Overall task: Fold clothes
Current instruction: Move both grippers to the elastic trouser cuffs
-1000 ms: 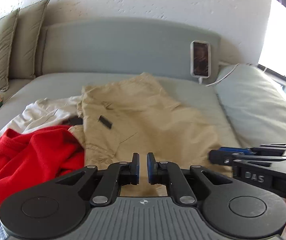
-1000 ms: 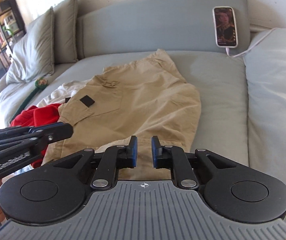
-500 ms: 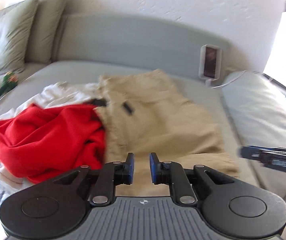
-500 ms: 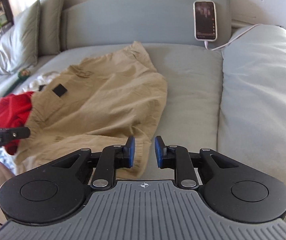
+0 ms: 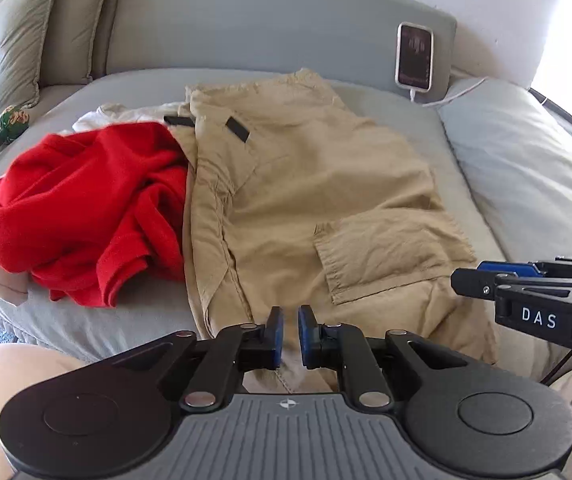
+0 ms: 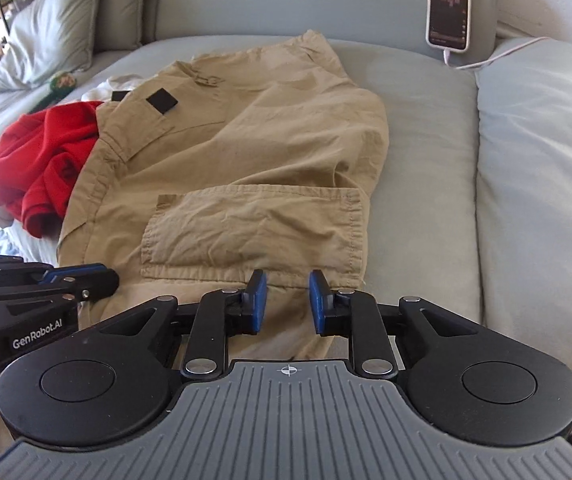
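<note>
red garment [image 5: 82,208] overlapping khaki shorts [image 5: 317,208], phone [image 5: 414,55] behind

Right gripper [image 6: 284,300] — blue-padded jaws just widened, apparently gripping nothing — hangs over crumpled khaki cotton cargo shorts [image 6: 246,184] on a grey bed [image 6: 425,128].

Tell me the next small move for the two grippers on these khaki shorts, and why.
Probably lower both onto the near hem and pinch it. The khaki cargo shorts lie spread flat, the left gripper and right gripper hang over the near edge with nothing between their pads, and the right jaws have just been opening.
</note>
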`<action>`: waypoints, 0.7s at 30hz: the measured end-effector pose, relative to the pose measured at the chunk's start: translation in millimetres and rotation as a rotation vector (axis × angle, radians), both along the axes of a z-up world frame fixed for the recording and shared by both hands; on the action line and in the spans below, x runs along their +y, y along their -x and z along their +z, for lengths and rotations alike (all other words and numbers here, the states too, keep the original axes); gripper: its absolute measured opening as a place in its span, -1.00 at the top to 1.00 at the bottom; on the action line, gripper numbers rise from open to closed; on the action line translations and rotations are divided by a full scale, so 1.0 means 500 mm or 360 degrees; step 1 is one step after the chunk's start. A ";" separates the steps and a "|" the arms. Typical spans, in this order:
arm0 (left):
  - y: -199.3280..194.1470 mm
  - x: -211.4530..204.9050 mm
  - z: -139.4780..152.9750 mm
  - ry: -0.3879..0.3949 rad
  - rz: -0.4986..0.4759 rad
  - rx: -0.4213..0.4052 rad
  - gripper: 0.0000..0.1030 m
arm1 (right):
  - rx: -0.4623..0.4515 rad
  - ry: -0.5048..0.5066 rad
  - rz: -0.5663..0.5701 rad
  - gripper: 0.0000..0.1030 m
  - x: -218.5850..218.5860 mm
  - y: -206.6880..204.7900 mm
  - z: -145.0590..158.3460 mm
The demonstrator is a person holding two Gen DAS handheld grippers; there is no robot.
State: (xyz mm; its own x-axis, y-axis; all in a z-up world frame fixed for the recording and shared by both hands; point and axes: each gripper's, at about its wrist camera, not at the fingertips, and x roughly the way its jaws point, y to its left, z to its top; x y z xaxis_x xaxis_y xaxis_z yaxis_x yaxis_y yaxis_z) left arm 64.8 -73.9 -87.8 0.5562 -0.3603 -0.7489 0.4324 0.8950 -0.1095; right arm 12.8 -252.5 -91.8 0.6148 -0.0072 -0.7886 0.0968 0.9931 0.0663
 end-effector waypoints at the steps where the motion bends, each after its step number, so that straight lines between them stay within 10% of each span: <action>1: 0.008 0.003 0.011 0.0045 -0.0013 -0.0021 0.76 | -0.0027 -0.0003 -0.0003 0.48 -0.002 0.013 0.015; 10: -0.011 -0.040 -0.062 -0.0021 -0.0001 0.0116 0.57 | -0.0015 -0.0131 -0.0036 0.38 0.009 0.041 -0.011; 16: 0.007 -0.024 -0.012 -0.0085 0.0004 0.0185 0.50 | 0.0095 -0.0129 -0.0057 0.39 0.014 0.039 -0.010; 21: 0.055 0.028 0.032 -0.0047 0.0073 0.0109 0.07 | 0.0024 -0.0339 -0.0153 -0.29 -0.031 0.100 0.051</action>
State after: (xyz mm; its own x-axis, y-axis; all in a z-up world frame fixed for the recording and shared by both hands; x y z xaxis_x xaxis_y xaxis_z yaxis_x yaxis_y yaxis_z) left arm 37.1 -60.2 -71.8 0.5185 -0.3128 -0.7958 0.3831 0.9170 -0.1109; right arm -37.3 -268.1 -66.5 0.6072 0.1026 -0.7879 0.1926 0.9430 0.2713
